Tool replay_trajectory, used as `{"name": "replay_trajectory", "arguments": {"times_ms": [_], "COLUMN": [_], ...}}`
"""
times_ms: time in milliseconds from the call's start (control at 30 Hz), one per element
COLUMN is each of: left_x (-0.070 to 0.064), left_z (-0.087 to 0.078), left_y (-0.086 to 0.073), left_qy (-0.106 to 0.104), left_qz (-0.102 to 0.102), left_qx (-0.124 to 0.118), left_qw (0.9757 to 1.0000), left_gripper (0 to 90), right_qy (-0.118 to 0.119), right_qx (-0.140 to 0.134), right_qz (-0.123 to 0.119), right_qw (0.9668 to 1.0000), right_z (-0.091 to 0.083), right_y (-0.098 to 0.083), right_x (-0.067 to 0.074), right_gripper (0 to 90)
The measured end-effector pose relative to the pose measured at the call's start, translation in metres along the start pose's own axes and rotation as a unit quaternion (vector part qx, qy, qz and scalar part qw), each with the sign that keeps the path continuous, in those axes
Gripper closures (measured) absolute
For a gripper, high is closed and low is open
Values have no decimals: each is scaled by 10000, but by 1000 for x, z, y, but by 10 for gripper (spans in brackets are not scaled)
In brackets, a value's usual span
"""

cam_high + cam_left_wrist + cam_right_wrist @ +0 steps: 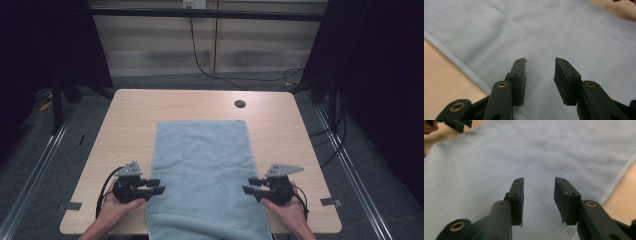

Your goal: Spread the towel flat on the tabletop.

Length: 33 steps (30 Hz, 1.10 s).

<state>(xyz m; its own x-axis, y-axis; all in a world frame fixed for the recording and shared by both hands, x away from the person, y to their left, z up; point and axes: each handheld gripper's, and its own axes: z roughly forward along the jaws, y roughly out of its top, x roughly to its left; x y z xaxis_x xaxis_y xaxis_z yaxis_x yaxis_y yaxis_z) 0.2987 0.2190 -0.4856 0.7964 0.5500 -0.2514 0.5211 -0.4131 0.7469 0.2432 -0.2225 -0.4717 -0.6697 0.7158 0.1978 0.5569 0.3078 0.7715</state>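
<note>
While both tools sit at the towel's near end, neither has cloth in it. Left tool (pixel 156 186): jaws partly open, nothing between the pads, tips pointing inward over the towel's left long edge; in the left gripper view the left tool (pixel 540 75) looks across blue weave w/ the hem and bare wood at lower left. Right tool (pixel 248 185): same story, jaws approx half open, empty, tips at the right long edge pointing inward; in the right gripper view the right tool (pixel 539 195) has the hem and wood off to its right.

Towel (pixel 202 172): light blue, flat, long axis running from near bench edge toward far edge, centred btw left and right edges of the bench (pixel 130 112). Near end hangs over the near edge; far end stops short of the round cable hole (pixel 240 104) by the far right corner.

Key relation: cloth lies inward of each tool, so left tool closes in rightward, right tool leftward. Both hands abt equally near, each to its own side edge, well toward the near end. Looks like setup for a two-handed pinch of the side edges, prob to fold or lift; pads can't be seen touching fabric yet.
</note>
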Motion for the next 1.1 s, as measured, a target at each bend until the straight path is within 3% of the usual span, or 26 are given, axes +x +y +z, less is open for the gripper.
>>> {"name": "replay_trajectory", "arguments": {"times_ms": [167,267,333,367,433,533,633,700,867,1100], "left_x": [31,42,50,53,55,56,53,51,37,14], "left_z": [16,27,33,37,43,46,47,47,48,39], "left_y": [26,37,38,38,34,29,28,27,23,10], "left_qy": [195,486,612,582,747,758,747,720,526,288], "left_qz": [-221,-121,-210,-309,-220,-139,-119,-95,86,178], "left_qx": [-127,-68,-268,-239,-61,-53,-62,-70,-9,104], "left_qw": [9995,9987,9975,9975,9969,9970,9971,9973,9986,9994], "left_gripper": [549,536,532,532,537,538,534,532,517,518], "right_qy": [-205,-335,-422,-461,-489,-533,-475,-509,-416,-243], "right_qx": [16,114,147,144,223,527,523,579,589,595], "right_qz": [120,77,57,-6,-21,-47,41,-82,-116,-34], "right_qw": [9997,9993,9990,9988,9986,9972,9975,9970,9973,9979], "right_z": [31,51,62,66,75,84,80,75,55,32], "right_y": [31,43,47,49,48,42,37,32,14,-6], "right_x": [-36,-50,-56,-58,-61,-62,-59,-53,-38,-23], "right_gripper": [462,449,454,469,473,473,473,473,473,473]}}
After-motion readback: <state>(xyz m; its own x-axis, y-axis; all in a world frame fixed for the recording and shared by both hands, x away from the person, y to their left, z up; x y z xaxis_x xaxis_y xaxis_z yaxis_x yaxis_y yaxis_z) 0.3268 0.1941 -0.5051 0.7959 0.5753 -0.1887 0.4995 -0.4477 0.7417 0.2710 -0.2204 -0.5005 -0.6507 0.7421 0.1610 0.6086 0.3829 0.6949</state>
